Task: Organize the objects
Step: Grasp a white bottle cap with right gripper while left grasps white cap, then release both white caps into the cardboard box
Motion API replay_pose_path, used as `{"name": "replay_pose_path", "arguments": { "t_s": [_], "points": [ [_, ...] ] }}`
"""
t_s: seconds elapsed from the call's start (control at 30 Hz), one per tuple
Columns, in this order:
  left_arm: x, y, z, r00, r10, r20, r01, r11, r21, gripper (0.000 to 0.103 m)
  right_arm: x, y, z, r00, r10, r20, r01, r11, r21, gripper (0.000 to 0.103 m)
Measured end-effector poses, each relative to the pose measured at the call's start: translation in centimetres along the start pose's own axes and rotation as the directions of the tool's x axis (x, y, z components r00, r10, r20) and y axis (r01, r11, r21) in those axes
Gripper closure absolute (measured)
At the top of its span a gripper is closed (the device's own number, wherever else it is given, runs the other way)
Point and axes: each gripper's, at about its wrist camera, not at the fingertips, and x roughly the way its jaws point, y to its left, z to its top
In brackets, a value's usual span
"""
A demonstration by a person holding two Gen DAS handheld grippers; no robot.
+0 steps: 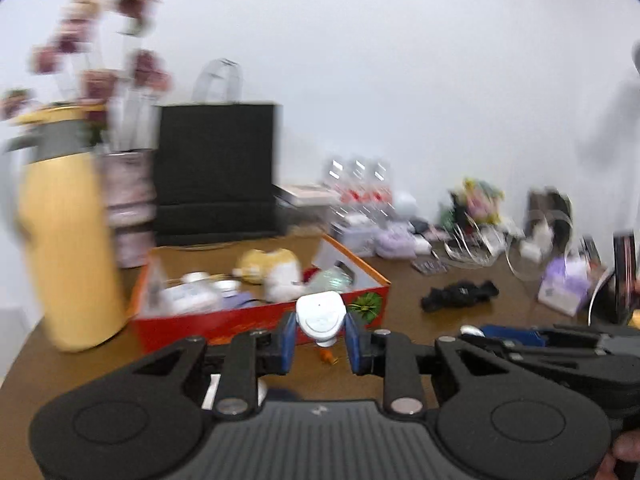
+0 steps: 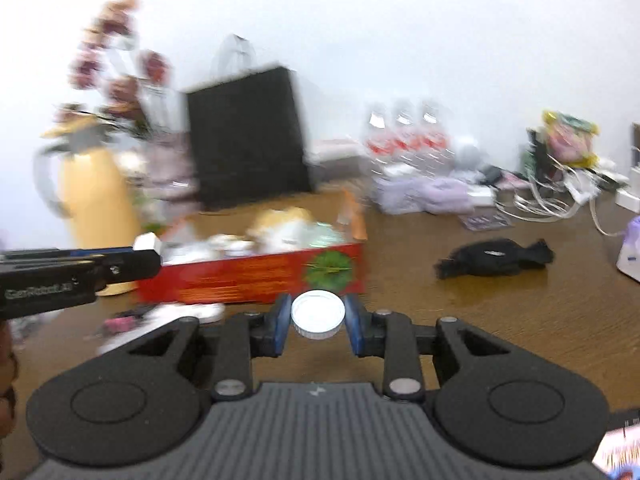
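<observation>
In the left wrist view my left gripper (image 1: 321, 326) is shut on a small white toy (image 1: 322, 314) with an orange bit hanging below it, held above the brown table (image 1: 400, 332). Just beyond it stands a red box (image 1: 256, 322) filled with several small items. My right gripper (image 2: 317, 314) is shut on a round white cap (image 2: 318, 316), in front of the same red box (image 2: 256, 276). Each gripper also shows side-on in the other's view: the right gripper (image 1: 480, 332) at the right, the left gripper (image 2: 146, 250) at the left. Both views are motion-blurred.
A yellow jug (image 1: 68, 240) and a vase of flowers (image 1: 128, 208) stand left of the box, with a black paper bag (image 1: 216, 168) behind it. A black cloth item (image 2: 496, 260) lies on the table to the right. Water bottles (image 2: 404, 140), cables and clutter line the back wall.
</observation>
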Motion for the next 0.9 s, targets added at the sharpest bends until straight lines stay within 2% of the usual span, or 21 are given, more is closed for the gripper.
{"name": "replay_pose_path", "arguments": {
  "t_s": [0.13,0.2,0.23,0.37,0.5,0.57,0.63,0.77,0.9],
  "points": [
    [-5.1,1.4,-1.6,0.997,0.071,-0.006,-0.071,0.992,-0.105,0.079,-4.4,3.2,-0.9,0.997,0.070,0.012,-0.069,0.994,-0.089,0.074],
    [-6.8,1.8,-2.4,0.998,0.069,-0.009,-0.070,0.992,-0.109,0.079,-5.8,3.8,-1.5,0.995,0.095,0.002,-0.094,0.988,-0.119,0.074],
    [-7.3,2.0,-2.9,0.998,0.068,-0.014,-0.069,0.993,-0.095,0.079,-6.2,4.1,-1.9,0.997,0.082,-0.011,-0.083,0.988,-0.133,0.073],
    [-7.7,2.8,-4.2,0.993,0.096,-0.062,-0.102,0.989,-0.104,0.079,-6.4,3.8,-2.3,0.997,0.068,-0.045,-0.073,0.991,-0.110,0.074],
    [-6.5,3.1,-3.5,0.996,0.080,-0.040,-0.083,0.992,-0.094,0.079,-5.2,3.9,-1.4,0.997,0.069,-0.031,-0.072,0.991,-0.117,0.074],
    [-4.4,3.6,-1.9,0.999,0.049,-0.016,-0.050,0.997,-0.056,0.079,-3.0,3.4,-0.1,0.997,0.075,-0.025,-0.077,0.991,-0.108,0.074],
    [-1.2,4.4,0.1,0.999,0.034,-0.026,-0.035,0.999,-0.031,0.079,0.6,2.6,2.1,0.997,0.069,-0.029,-0.071,0.994,-0.088,0.074],
    [8.5,6.1,5.6,0.994,0.002,-0.110,-0.004,1.000,-0.019,0.079,8.9,0.7,7.5,0.999,0.019,-0.037,-0.020,0.999,-0.039,0.073],
    [17.5,7.3,9.2,0.979,0.018,-0.205,-0.019,1.000,0.000,0.078,18.6,0.2,12.3,0.993,-0.061,-0.100,0.051,0.994,-0.101,0.073]
  ]
}}
